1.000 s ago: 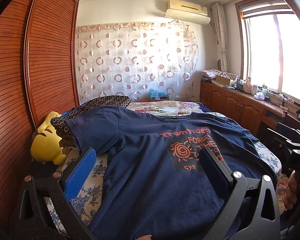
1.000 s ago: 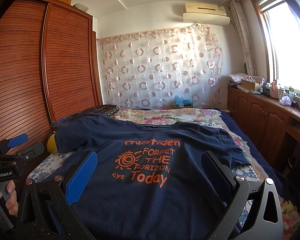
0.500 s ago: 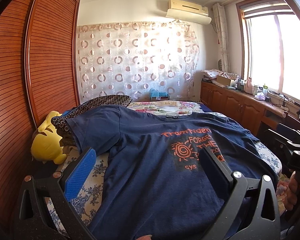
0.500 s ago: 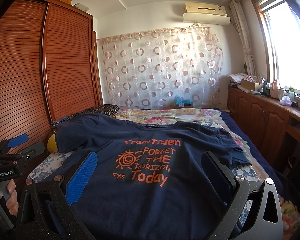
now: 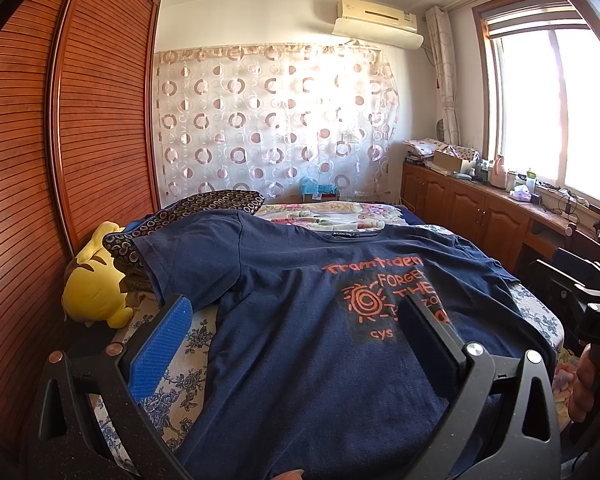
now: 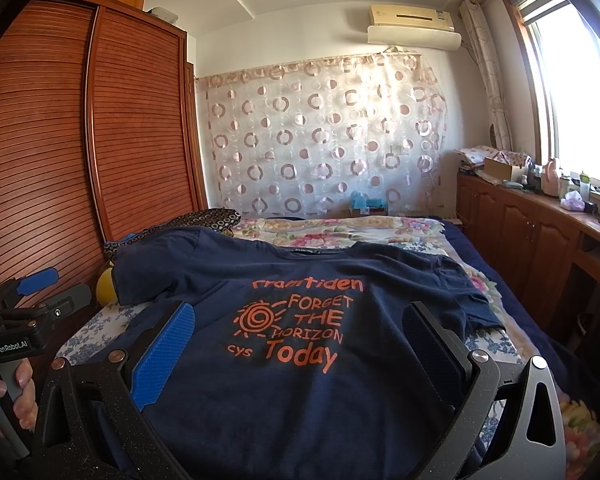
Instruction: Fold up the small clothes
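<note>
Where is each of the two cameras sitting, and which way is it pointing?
Left wrist view: on the left tongs, low at the bed's foot, facing along the navy blue T-shirt with orange print toward the circle-patterned curtain; the right tongs' handle and hand show at right.
Right wrist view: on the right tongs, facing the same way, shirt centred; the left tongs and hand show at left.
Shared: shirt, curtain, slatted wooden wardrobe, white air conditioner; both tongs open.

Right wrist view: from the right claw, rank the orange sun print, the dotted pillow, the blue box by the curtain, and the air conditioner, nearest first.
1. Orange sun print, on the shirt just ahead.
2. Dotted pillow, left, mid-bed.
3. Blue box, at the bed's far end.
4. Air conditioner, high on the far wall.
</note>
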Available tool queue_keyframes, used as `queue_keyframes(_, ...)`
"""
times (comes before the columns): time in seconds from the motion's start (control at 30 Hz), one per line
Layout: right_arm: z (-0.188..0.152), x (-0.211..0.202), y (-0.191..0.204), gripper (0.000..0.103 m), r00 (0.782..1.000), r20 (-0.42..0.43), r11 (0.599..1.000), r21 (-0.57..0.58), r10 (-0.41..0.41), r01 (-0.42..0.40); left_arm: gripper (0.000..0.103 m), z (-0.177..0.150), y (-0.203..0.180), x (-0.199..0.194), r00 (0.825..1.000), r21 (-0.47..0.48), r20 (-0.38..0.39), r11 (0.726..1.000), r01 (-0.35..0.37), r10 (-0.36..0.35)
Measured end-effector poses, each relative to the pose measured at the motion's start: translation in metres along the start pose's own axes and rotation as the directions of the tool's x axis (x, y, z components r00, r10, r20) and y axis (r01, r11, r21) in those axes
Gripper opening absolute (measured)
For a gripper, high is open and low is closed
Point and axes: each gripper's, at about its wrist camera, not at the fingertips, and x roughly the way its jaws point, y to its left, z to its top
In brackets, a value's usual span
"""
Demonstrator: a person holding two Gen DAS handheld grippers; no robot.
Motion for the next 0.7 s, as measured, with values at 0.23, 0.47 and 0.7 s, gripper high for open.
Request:
queue_keyframes(0.23, -0.001, 0.003, -0.001, 0.103, 1.000, -0.006, 1.000, 0.003, 0.004, -0.004, 0.103, -0.001, 0.002, 0.000, 1.000, 0.000, -0.004, 1.000, -0.001, 0.001)
queue_keyframes(0.47, -0.007, 0.020, 0.001, 0.103, 0.999, -0.050, 1.000, -0.010, 0.007, -0.008, 0.103, -0.015, 0.017, 0.019, 0.998, -0.007, -0.023, 0.999, -0.052, 0.052)
queue_keyframes(0.7, -0.003, 0.036, 0.005, 0.103, 0.998, -0.060, 1.000, -0.023, 0.010, -0.011, 0.103, -0.021, 0.031, 0.042, 0.995, -0.009, -0.054, 0.997, -0.083, 0.082)
